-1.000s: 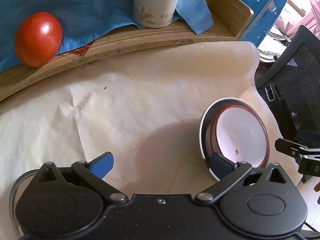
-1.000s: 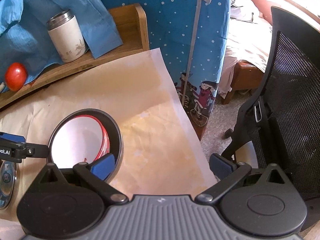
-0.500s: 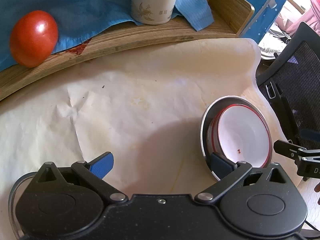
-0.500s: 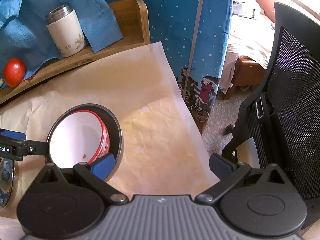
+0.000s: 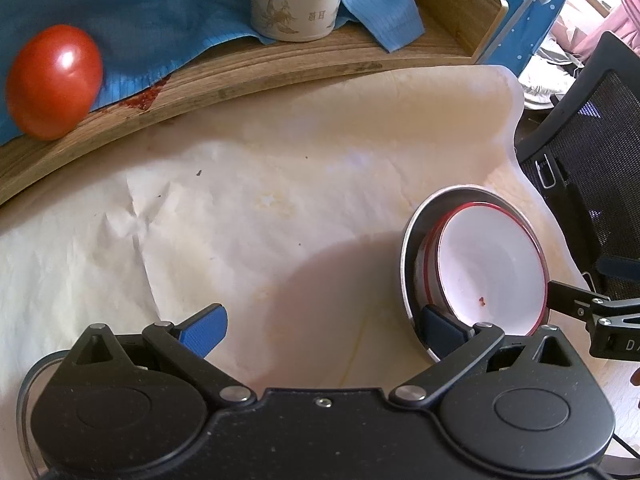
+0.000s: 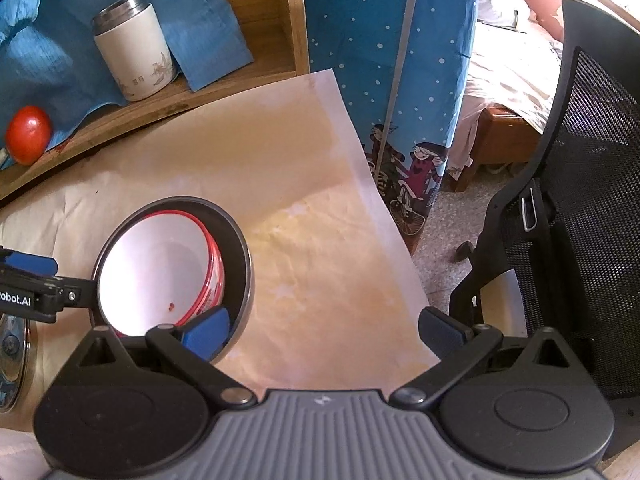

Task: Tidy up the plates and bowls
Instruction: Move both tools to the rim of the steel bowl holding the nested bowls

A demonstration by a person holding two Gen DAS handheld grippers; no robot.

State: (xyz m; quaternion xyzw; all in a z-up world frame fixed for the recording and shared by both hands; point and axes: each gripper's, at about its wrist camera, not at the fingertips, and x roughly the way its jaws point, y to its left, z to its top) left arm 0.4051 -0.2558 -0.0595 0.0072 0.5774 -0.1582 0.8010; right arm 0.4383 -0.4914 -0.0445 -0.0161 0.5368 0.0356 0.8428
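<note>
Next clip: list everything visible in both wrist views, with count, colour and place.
Metal bowl: one, dark steel, on the paper.
Red-rimmed bowl: white, nested tilted inside the metal bowl; possibly more than one, cannot tell.
Paper sheet: one, cream, covering the table.
Wooden tray: one, behind the paper.
Tomato: one, red, on the tray's left.
Tumbler: one, white, steel top, on the tray.
Blue cloth: draped over the tray.
Mesh chair: one, black, right of the table.
Dotted blue fabric: behind the table.
Left tool: open, empty.
Right tool: open, empty.
</note>
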